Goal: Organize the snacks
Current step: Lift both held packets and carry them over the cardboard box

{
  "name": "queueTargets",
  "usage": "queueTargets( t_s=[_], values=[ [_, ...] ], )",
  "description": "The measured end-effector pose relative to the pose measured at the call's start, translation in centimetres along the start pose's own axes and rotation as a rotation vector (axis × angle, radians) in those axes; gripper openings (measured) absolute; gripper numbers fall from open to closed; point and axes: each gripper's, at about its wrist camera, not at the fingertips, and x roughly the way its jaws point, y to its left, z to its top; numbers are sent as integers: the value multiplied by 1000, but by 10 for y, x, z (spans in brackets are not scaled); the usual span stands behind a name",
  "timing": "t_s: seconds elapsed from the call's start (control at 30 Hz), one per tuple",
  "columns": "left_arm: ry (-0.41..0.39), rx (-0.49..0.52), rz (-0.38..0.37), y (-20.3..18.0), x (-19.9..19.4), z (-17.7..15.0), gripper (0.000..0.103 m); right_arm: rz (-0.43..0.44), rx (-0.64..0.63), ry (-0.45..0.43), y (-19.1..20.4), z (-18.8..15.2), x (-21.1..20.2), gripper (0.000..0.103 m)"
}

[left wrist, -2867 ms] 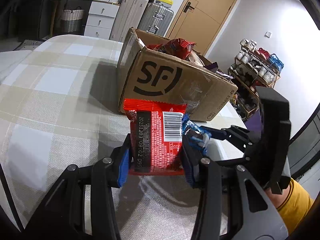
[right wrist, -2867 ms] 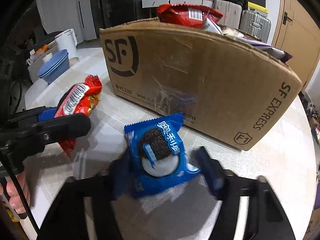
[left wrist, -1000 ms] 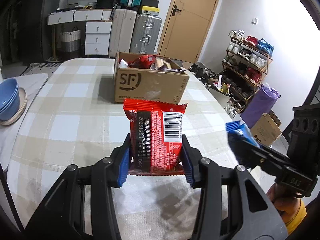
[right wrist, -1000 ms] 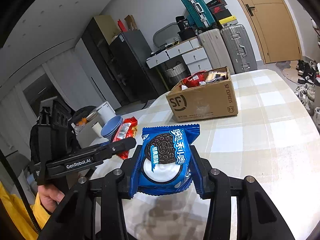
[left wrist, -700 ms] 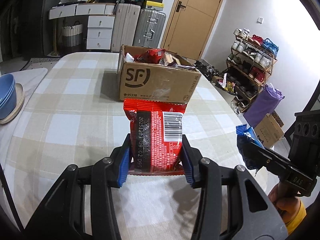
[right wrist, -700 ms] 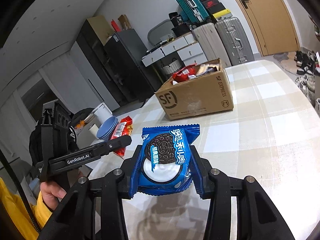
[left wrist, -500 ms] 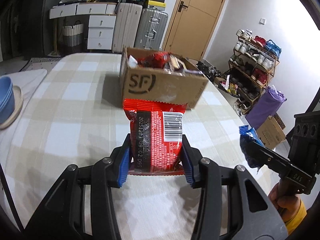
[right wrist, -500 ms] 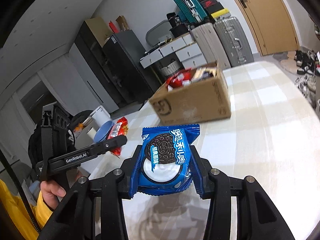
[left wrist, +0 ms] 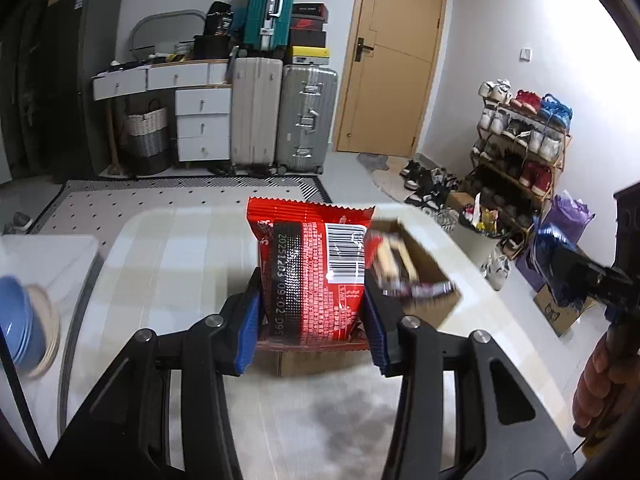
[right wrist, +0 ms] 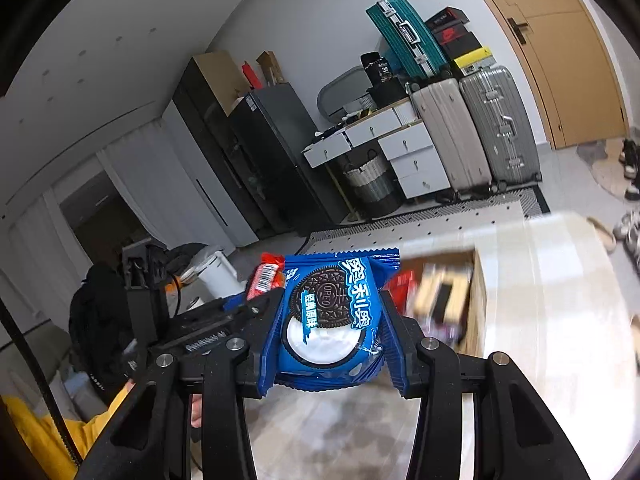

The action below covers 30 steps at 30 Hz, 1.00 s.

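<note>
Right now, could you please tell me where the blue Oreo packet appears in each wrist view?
Left wrist view: the blue Oreo packet sits at the far right edge, pinched in the right gripper.
Right wrist view: it fills the lower centre between the blue pads.
Shared landmark: the teal suitcase stacked at the back wall.

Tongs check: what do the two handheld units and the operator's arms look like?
Both tongs, left and right, have black linkage arms with silver pivot bolts and ribbed blue pads. A black cable trails beside the left unit. The operator wears yellow sleeves.
</note>
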Motion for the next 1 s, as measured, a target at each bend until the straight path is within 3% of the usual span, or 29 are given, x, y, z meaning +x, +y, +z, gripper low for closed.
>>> queueTargets(
  t_s=[0.07,0.23,0.43,1.0],
  values=[
    [-10,14,35,4,17,17,41,-27,-18,9,-1,17,13,44],
    [19,31,41,9,56,53,41,-60,-36,24,-4,44,38,44],
    [41,84,34,-8,86,80,41,-103,-55,79,-10,51,72,44],
    [174,85,0,-7,172,88,41,-175,-14,181,-50,32,114,44]
  ],
)
